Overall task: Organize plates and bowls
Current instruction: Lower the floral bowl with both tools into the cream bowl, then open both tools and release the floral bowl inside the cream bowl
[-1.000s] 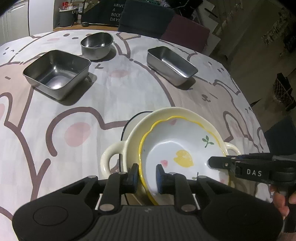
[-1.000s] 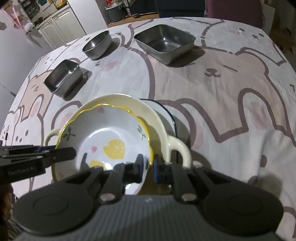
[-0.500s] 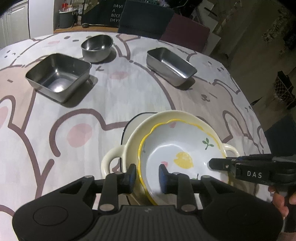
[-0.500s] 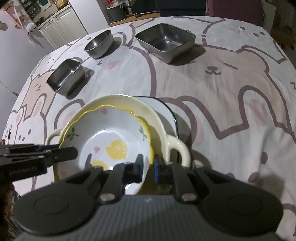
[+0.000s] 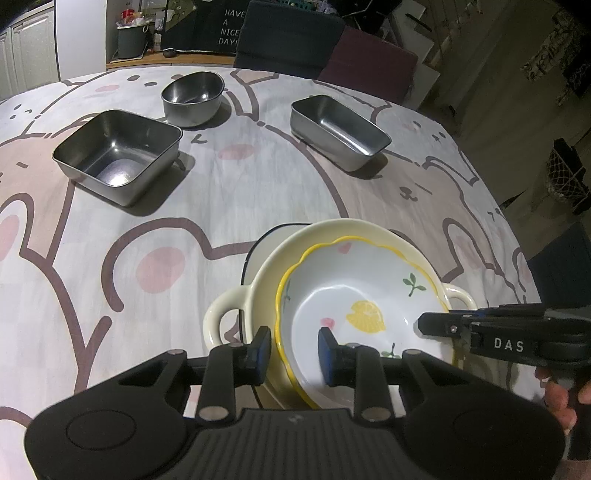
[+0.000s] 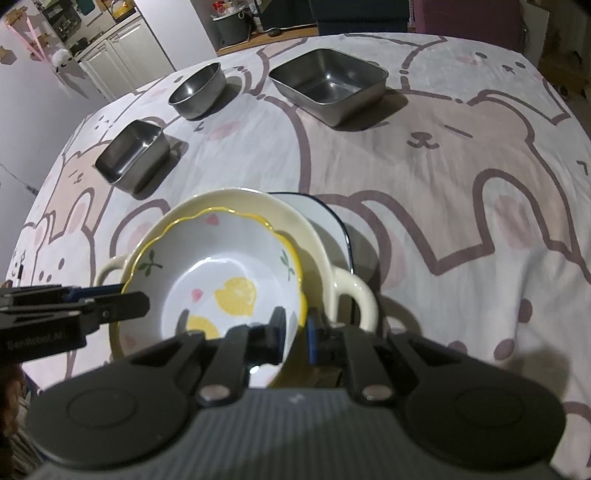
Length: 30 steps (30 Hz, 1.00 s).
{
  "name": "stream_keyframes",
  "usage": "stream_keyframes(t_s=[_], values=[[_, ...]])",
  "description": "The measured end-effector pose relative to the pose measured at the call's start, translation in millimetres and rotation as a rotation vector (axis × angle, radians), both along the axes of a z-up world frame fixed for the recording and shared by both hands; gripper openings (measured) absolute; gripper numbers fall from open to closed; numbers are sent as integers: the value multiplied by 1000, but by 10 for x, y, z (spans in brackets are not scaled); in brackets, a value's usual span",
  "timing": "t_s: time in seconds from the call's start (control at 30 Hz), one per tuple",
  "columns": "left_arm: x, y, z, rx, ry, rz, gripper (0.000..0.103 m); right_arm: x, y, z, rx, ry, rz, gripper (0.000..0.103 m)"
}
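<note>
Left wrist view, right gripper point(image 5: 424, 326) lettered "DAS", dark sign point(image 5: 227, 31) "HAVE A NICE DAY"

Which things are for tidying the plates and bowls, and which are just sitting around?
For the job:
- lemon bowl
- cream bowl with handles
- blue-rimmed plate
- round steel bowl
- square steel dish
- long steel dish

Just sitting around:
- bear tablecloth
- bin
- chairs

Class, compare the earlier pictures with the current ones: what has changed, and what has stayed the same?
The left gripper has opened off the lemon bowl's rim, and the right gripper has loosened slightly around it. The bowl still sits in the cream two-handled bowl; the steel containers have not moved.
</note>
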<state>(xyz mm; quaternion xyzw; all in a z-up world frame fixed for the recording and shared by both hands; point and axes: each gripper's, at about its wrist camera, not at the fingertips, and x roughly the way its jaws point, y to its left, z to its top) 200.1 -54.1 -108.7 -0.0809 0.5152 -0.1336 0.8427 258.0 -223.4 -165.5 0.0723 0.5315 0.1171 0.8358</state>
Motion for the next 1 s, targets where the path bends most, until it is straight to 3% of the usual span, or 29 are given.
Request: stream_keyframes(t_s=[0.47,0.53,0.63,0.77,0.83,0.93,1.0], values=[[-46,9,43,5,-5,-8,32,-164,-56,175,11,-64,1,29],[-66,4,71,1,-8,-10,35,-191,-67,216,19,-79,-2,37],[-106,-9,120,-2,-17,-18,45,-224,-51,237,22,-90,16,55],[-176,0,195,13,-41,-27,75,-281,-41,251,12,-104,27,67],[-207,32,255,14,-59,-31,82,-316,-62,291,9,-122,19,90],[-240,108,367,23,-104,-35,99,-394,-89,381,6,-158,9,103],[-238,172,445,21,-130,-40,103,-442,-102,442,2,-183,-2,103]])
